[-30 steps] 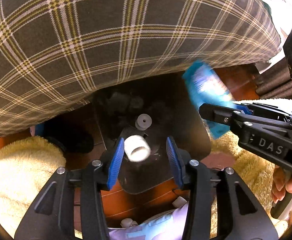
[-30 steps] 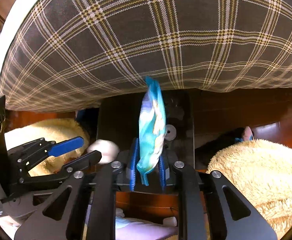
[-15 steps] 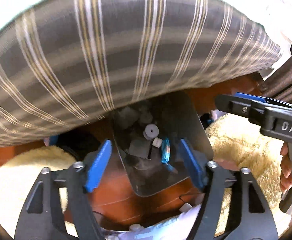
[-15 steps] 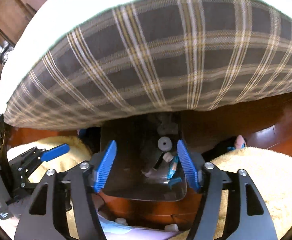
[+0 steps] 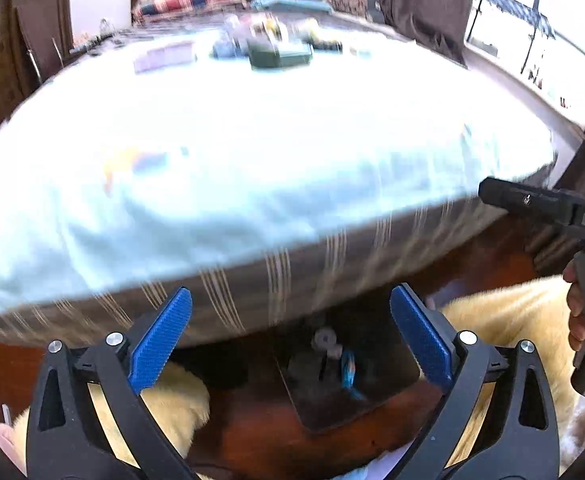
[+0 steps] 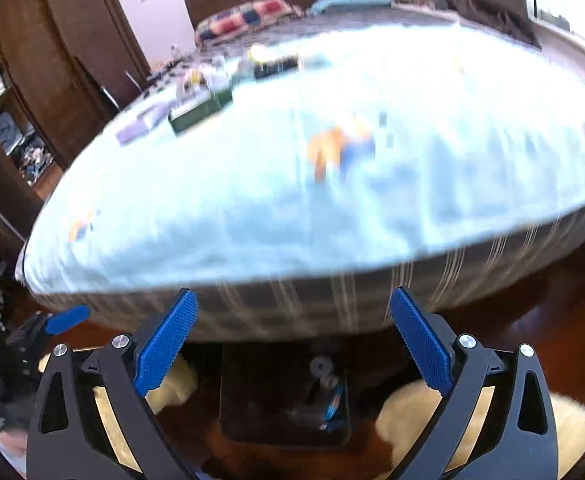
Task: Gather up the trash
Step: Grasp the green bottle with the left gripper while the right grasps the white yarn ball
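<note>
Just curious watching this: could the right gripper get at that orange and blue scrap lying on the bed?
Probably yes. The orange and blue scrap lies uncovered on the bed, and the right gripper is empty, its jaws opening, with nothing between it and the scrap.

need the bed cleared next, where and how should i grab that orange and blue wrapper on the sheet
It is too blurred to pick a part. The orange and blue wrapper lies flat on the sheet, so come from above and pinch across its narrow middle, where orange meets blue.
</note>
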Available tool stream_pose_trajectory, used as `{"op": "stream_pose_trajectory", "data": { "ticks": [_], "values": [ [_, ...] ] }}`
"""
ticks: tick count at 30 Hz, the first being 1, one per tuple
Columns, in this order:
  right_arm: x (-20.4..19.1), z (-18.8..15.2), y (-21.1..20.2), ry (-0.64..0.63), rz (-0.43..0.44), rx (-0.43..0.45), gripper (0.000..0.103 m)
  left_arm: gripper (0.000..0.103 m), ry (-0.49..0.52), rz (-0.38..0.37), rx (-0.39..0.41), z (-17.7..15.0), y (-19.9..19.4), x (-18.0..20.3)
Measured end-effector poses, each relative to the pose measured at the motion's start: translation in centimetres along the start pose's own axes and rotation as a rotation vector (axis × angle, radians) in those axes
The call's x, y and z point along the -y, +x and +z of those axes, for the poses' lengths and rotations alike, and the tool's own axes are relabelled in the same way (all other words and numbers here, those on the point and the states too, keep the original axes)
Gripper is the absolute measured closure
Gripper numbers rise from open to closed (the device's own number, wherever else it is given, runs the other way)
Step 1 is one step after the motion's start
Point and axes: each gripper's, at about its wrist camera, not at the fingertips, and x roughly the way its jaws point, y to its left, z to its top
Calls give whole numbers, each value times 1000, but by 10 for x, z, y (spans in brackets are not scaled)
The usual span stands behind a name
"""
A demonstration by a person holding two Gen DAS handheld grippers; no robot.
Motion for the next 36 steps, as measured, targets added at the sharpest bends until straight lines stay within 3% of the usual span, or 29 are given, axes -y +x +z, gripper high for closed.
{"op": "stream_pose_trajectory", "data": {
  "ticks": [9, 16, 23, 29, 36],
  "values": [
    [3, 64, 5, -19, -23, 70, 5, 8, -4, 22, 79, 60, -2, -10],
    [11, 116, 32, -25, -53, 90, 5, 8, 0, 22, 100, 105, 22, -17],
    [22, 167, 76, -20, -101, 67, 5, 8, -42, 11, 67, 148, 63, -22],
    [28, 202, 114, 5, -107, 47, 6, 9, -15, 10, 43, 172, 91, -20],
    [36, 230, 147, 26, -117, 29, 8, 26, 18, -7, 14, 192, 120, -16]
  ]
}}
